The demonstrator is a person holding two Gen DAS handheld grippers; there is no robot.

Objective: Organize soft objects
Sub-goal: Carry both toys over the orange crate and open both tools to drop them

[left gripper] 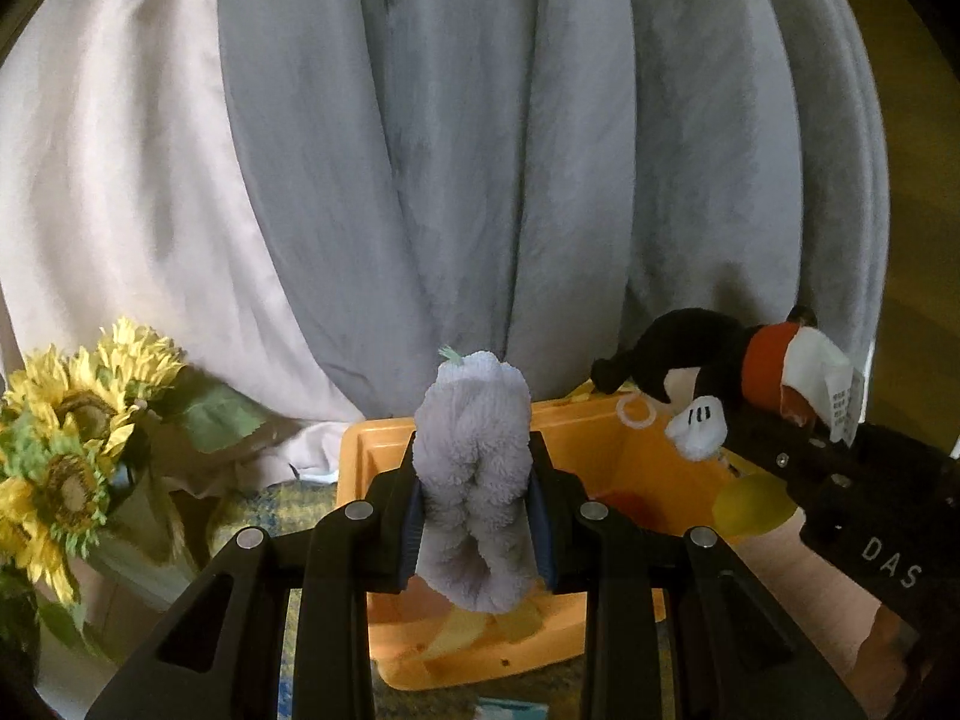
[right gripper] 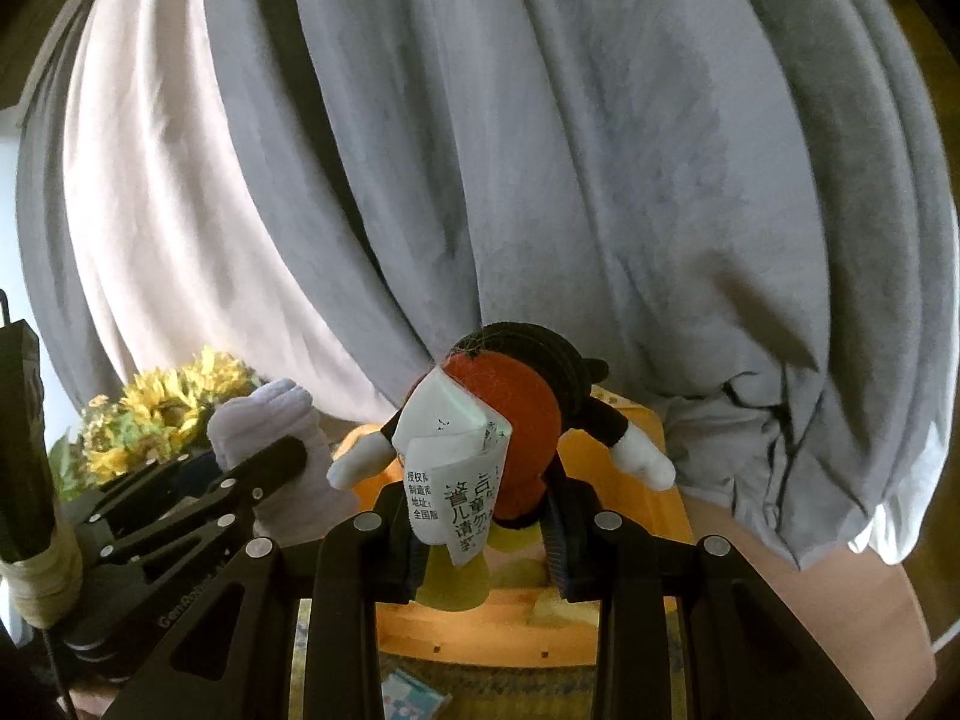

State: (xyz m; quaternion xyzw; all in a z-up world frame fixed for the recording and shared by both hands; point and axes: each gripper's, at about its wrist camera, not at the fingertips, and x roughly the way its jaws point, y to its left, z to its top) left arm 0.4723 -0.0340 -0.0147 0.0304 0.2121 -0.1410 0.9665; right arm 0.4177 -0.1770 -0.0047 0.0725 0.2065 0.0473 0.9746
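Note:
My left gripper [left gripper: 477, 492] is shut on a fluffy lavender plush toy [left gripper: 474, 480] and holds it above an orange bin [left gripper: 600, 420]. My right gripper [right gripper: 486, 516] is shut on a black, red and white mouse plush [right gripper: 516, 432] with a white paper tag [right gripper: 456, 480], also above the orange bin [right gripper: 660, 510]. In the left wrist view the mouse plush [left gripper: 708, 360] and the right gripper [left gripper: 840, 480] are at the right. In the right wrist view the lavender plush [right gripper: 270, 426] and the left gripper [right gripper: 198, 504] are at the left.
Grey curtains [left gripper: 540, 150] and a white curtain [left gripper: 120, 180] hang close behind the bin. A bunch of artificial sunflowers [left gripper: 66, 438] stands at the left and shows in the right wrist view [right gripper: 162, 408]. Yellow items [left gripper: 750, 504] lie inside the bin.

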